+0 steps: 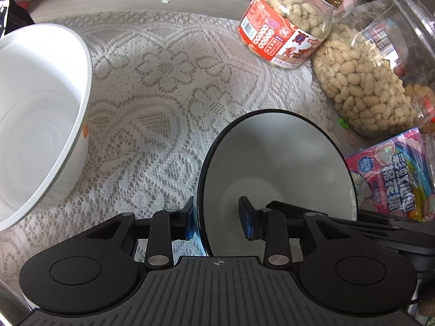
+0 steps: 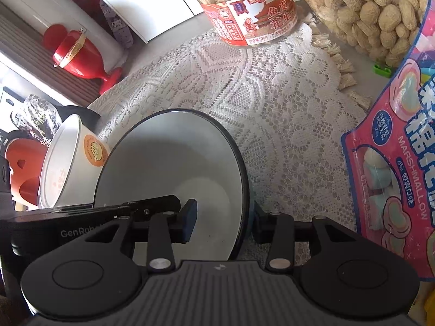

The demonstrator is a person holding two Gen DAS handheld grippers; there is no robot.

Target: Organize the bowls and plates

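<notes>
While both grippers straddle opposite sides of its dark rim, the bowl (image 1: 277, 163) sits on the lace cloth (image 1: 163, 81), white inside and blue outside.

The left gripper (image 1: 218, 221) has one pad against the bowl's outer wall, while the other pad stands inside the bowl, clear of the wall, so its jaws are open around the rim rather than clamped. The right gripper (image 2: 221, 221) likewise has one finger inside the bowl and one outside the rim; its inner pad is off the wall, so it is open too.

Left of the bowl stands a white pot (image 1: 40, 114) bearing an orange sticker. Beyond the bowl are a labelled jar (image 1: 285, 27) of peanuts and a larger clear jar (image 1: 375, 76) of peanuts. Right of the bowl lies a pink marshmallow bag (image 1: 391, 174).
</notes>
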